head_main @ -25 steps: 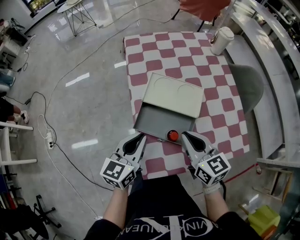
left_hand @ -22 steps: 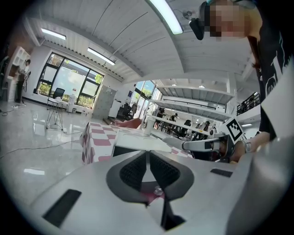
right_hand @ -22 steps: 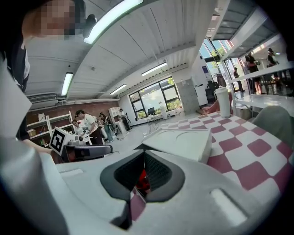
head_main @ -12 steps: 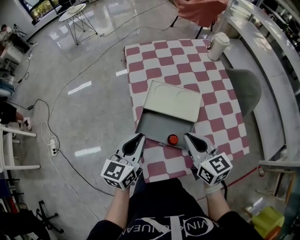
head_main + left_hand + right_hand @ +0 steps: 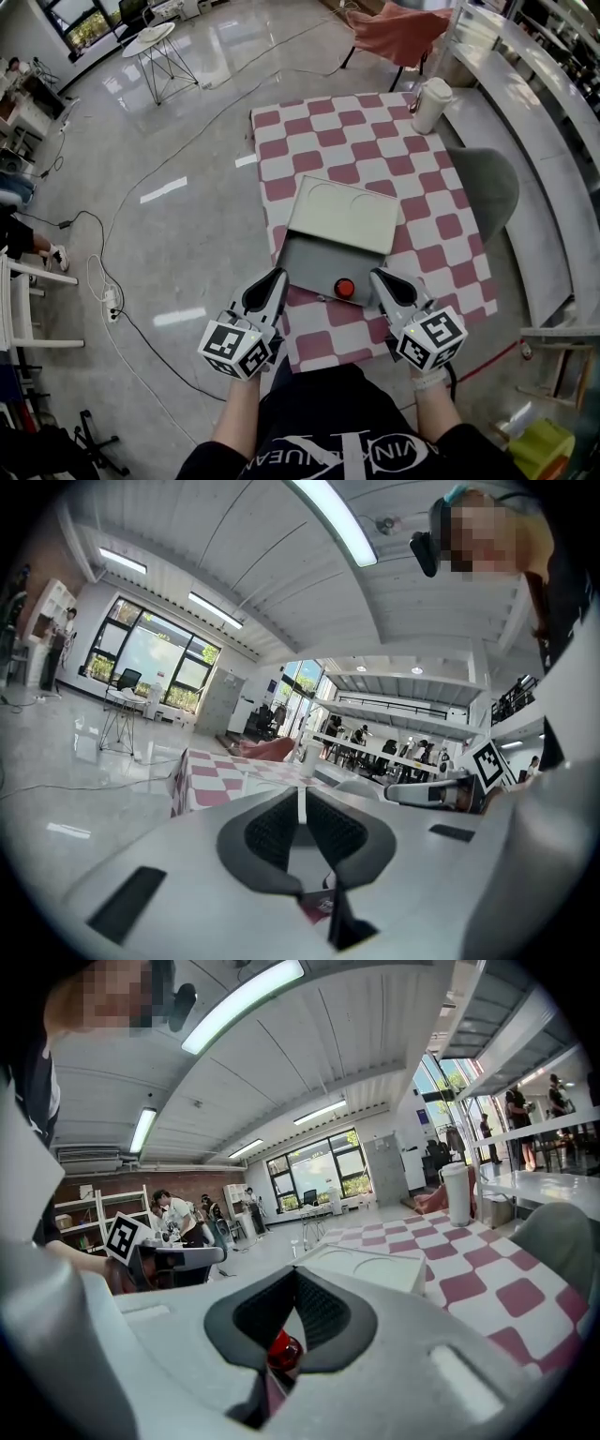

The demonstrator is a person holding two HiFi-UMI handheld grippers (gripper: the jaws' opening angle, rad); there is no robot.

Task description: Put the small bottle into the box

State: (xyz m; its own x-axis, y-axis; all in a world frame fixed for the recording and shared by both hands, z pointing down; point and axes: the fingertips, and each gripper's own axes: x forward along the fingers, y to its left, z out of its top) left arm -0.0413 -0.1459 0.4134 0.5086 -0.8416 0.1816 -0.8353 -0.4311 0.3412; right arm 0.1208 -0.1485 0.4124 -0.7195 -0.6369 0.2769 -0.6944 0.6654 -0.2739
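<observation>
Head view: small bottle [image 5: 345, 288] in box [image 5: 309, 262]; L tongs [image 5: 277, 275], R tongs [image 5: 379, 276] both pressed together, empty.

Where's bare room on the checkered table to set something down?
Free: the cloth between the lid and the cup, and the strip right of the box. Crowded: the near edge, where left gripper and right gripper flank the box.

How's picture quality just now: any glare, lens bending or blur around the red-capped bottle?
Head view: sharp, with bright glare streaks on the glossy grey floor; the red-capped small bottle is crisp. Left gripper view: strong fisheye bending, dark corners. Right gripper view: same bending; the bottle's cap slightly soft.
</observation>
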